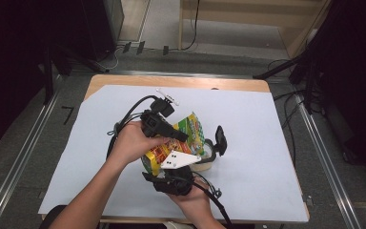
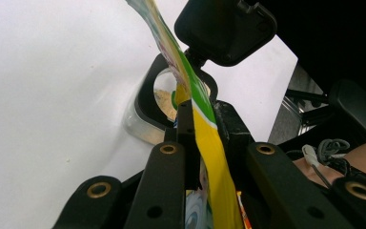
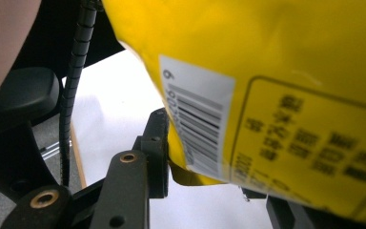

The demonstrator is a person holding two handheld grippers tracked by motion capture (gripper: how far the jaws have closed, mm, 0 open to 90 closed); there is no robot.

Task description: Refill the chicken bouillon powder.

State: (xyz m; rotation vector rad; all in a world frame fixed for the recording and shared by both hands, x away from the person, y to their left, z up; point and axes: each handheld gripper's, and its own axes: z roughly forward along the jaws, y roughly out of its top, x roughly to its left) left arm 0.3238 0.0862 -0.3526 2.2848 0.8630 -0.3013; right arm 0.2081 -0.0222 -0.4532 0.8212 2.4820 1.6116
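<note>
The left claw point(image 2: 202, 119) is pinching the snack bag point(image 1: 178, 138) flat near its top, while the right claw point(image 3: 209, 167) is gripping its yellow bottom edge, tilting it over a clear container point(image 1: 208, 160) on the counter point(image 1: 257, 143). Emptying seems underway; next, likely tipping further.

Snack bag point(image 1: 190, 133) between both tongs, above container point(image 1: 208, 160) on table point(image 1: 267, 143).

A pale grey sheet point(image 1: 248, 157) covers most of the wooden table point(image 1: 181, 82), whose bare edge shows along the far side. Metal rails point(image 1: 19, 157) run along the floor at either side, and black cables point(image 1: 295, 114) trail off beyond the right rail.
</note>
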